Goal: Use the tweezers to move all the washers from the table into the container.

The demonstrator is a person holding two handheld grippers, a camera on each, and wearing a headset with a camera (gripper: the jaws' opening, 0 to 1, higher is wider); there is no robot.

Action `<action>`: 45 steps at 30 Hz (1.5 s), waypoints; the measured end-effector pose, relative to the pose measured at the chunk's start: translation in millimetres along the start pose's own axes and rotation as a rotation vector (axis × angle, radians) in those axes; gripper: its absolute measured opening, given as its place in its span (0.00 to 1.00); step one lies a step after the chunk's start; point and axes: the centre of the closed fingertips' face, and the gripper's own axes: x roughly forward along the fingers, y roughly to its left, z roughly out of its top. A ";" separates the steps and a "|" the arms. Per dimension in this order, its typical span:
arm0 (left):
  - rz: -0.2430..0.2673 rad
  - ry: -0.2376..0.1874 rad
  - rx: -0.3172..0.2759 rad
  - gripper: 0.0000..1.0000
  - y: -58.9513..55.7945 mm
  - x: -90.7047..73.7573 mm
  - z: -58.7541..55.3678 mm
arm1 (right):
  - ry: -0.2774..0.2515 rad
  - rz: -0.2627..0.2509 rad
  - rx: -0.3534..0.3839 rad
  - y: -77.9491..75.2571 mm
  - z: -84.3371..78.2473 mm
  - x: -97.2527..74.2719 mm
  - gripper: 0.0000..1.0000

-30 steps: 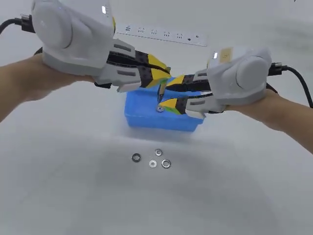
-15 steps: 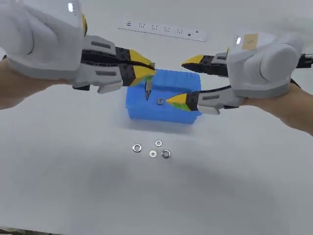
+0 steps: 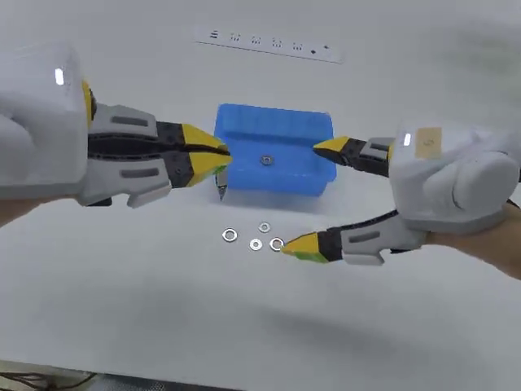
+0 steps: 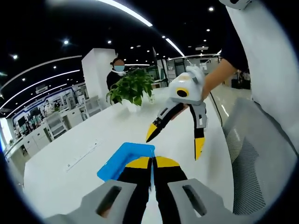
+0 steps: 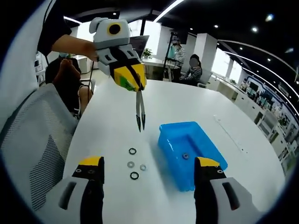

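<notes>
Where the left gripper (image 3: 218,160) reaches in from the left of the head view, we see its yellow-tipped jaws pressed together on the tweezers (image 3: 221,190). These hang tip-down just off the near left corner of the container (image 3: 277,184), and we can make out nothing between their tips. Whether the tips touch the white table (image 3: 122,285) we cannot tell. Just right of them, four washers (image 3: 256,244) lie loose on the table in a small cluster, in front of the blue container and apart from it. A fifth washer (image 3: 266,160) rests on the container's floor near its middle. Further right, the right gripper (image 3: 301,195) stands with its jaws spread wide and holds nothing. One jaw tip sits at the container's right edge, and the other is low, just beside the rightmost washer of the cluster. On the right gripper's white housing we see a pale yellow sticker (image 3: 429,140), its writing too blurred to read. The power strip (image 3: 269,45) beyond the container bears dark markings, too small for us to read.
</notes>
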 end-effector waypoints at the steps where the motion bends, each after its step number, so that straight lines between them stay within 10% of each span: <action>1: 0.001 -0.003 -0.003 0.05 -2.5 -0.9 -2.2 | -0.003 0.006 0.014 6.0 -2.9 -0.6 0.81; 20: -0.051 -0.015 -0.057 0.05 -23.9 15.6 -29.5 | -0.044 0.069 0.120 58.2 -15.9 9.3 1.00; 45: -0.112 -0.012 -0.075 0.05 -27.1 26.7 -36.7 | -0.038 0.101 0.156 67.0 -24.1 13.0 0.99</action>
